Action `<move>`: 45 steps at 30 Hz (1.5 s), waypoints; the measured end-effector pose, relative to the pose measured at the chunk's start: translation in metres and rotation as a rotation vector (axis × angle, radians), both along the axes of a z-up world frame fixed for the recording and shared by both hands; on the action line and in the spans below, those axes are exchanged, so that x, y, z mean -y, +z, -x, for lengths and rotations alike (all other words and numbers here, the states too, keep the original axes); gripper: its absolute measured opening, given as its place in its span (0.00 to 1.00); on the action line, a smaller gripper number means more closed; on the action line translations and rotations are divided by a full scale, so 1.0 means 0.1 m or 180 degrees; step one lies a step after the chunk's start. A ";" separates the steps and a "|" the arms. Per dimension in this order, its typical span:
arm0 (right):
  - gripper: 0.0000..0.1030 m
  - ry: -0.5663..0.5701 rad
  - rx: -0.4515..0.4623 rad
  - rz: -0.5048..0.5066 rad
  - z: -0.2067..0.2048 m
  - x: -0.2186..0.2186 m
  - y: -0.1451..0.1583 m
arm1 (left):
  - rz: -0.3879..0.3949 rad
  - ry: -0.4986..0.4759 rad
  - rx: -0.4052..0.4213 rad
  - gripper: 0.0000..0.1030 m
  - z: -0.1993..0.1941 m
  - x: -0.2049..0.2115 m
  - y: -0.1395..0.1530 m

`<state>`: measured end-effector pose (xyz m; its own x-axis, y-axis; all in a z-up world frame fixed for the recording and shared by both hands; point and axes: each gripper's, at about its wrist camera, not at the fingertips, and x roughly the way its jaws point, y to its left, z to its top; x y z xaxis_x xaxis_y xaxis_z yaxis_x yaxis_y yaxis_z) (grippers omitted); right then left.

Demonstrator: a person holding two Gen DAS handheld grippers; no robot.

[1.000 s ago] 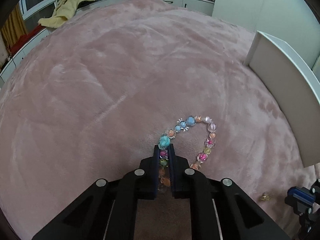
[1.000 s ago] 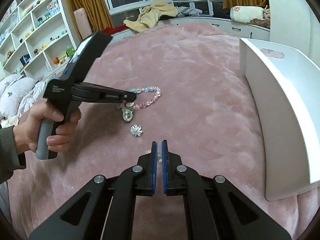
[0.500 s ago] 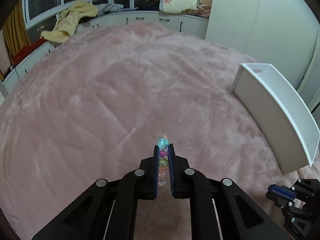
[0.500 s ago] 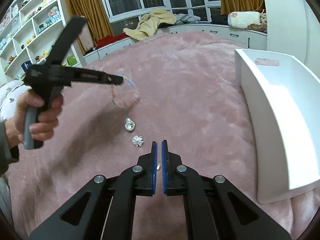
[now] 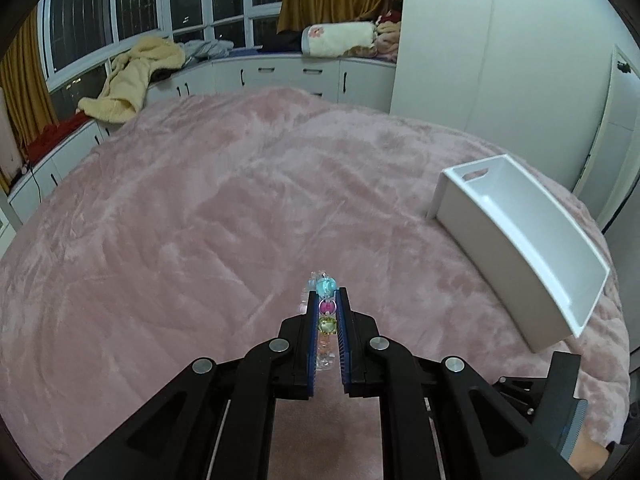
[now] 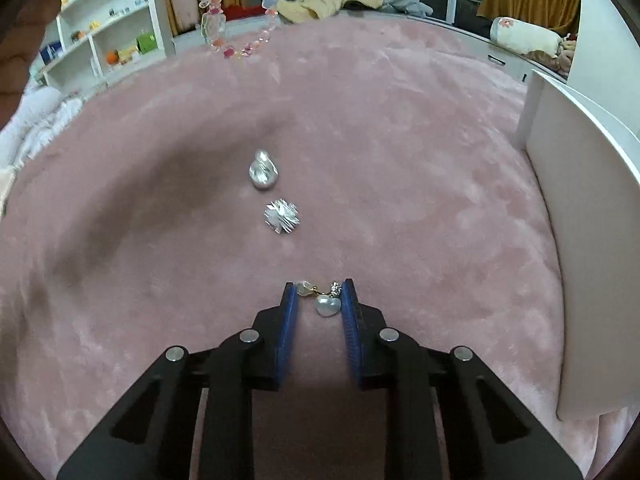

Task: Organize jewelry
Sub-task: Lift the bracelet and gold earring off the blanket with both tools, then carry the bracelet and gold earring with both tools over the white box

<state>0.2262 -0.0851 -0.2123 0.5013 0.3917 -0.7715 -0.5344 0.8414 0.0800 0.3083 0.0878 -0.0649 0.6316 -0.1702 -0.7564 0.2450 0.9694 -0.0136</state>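
My left gripper (image 5: 326,294) is shut on a colourful beaded bracelet (image 5: 326,312) and holds it high above the pink blanket; in the right wrist view the bracelet (image 6: 236,20) dangles at the top left. My right gripper (image 6: 319,292) is open, low over the blanket, with a pearl-heart earring (image 6: 326,302) lying between its fingers. A silver drop-shaped piece (image 6: 263,170) and a silver snowflake piece (image 6: 282,216) lie on the blanket ahead of it. A white empty bin (image 5: 520,248) stands to the right, also showing in the right wrist view (image 6: 580,208).
The pink plush blanket (image 5: 200,220) covers the whole bed. White cabinets with a yellow garment (image 5: 132,80) and folded bedding run along the windows. White shelves (image 6: 100,40) stand at the left. A white wardrobe (image 5: 480,40) rises behind the bin.
My left gripper has lifted the bracelet off the blanket and risen high. My right gripper has opened and moved forward, so the pearl earring now lies between its fingers.
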 end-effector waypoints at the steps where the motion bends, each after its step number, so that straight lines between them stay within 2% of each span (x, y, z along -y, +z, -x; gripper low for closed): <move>1: 0.22 -0.0010 0.0018 -0.0060 0.01 0.03 0.04 | 0.0005 -0.0015 0.0028 0.13 0.02 0.00 0.05; 11: 0.22 -0.0208 0.0330 -0.0281 0.13 0.33 0.67 | 0.0069 -0.0123 0.0153 0.13 0.19 0.05 0.33; 20: 0.22 -0.0338 0.0519 -0.0179 0.27 0.69 1.11 | 0.0089 -0.0190 0.0167 0.13 0.23 0.17 0.49; 32: 0.22 -0.0675 0.0769 -0.0022 0.34 1.45 1.75 | 0.0146 -0.0470 0.0287 0.13 0.26 0.76 0.88; 38: 0.22 -0.0853 0.0825 0.0036 0.38 1.81 1.84 | 0.0106 -0.0652 0.0263 0.13 0.22 1.23 0.91; 45: 0.22 -0.0998 0.0771 0.0068 0.37 2.19 1.76 | 0.0112 -0.0908 0.0222 0.13 0.18 1.86 0.84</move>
